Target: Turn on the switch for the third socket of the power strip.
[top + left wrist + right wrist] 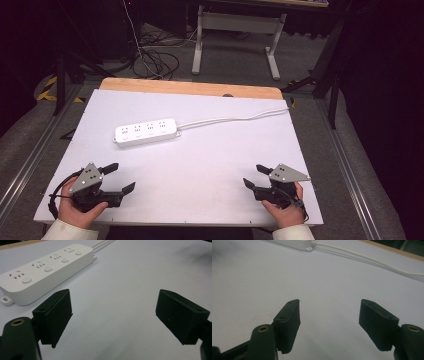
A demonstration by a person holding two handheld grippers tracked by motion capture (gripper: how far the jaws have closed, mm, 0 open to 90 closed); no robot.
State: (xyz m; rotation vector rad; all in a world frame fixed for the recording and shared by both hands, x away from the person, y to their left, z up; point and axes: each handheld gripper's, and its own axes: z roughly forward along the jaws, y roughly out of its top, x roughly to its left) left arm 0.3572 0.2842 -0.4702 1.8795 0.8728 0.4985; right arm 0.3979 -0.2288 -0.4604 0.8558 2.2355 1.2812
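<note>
- White 4-outlet power strip [145,132] is seen lying flat on the white tabletop [200,165], w/ outlets facing up, slightly angled; taken as landmark.
- White cord [235,118] is seen leaving the strip's right end, running right & away toward the tabletop's far right edge.
- Left gripper [118,177] is held near the front-left corner of the tabletop, well apart from the strip, on the near side & a bit left of it; jaws are spread wide, nothing btwn them.
- In left gripper view, the strip [45,270] is seen ahead & left of the jaws, not touched.
- Right gripper [254,176] is held near the front-right, well apart from the strip, near side & far right of it; jaws are parted wide, nothing gripped.
- In right gripper view, the strip's cord end [297,244] & cord [367,258] are seen far ahead, bare tabletop btwn the jaws.
- Each gripper is held by one hand; pale sleeves are seen at the near edge.
</note>
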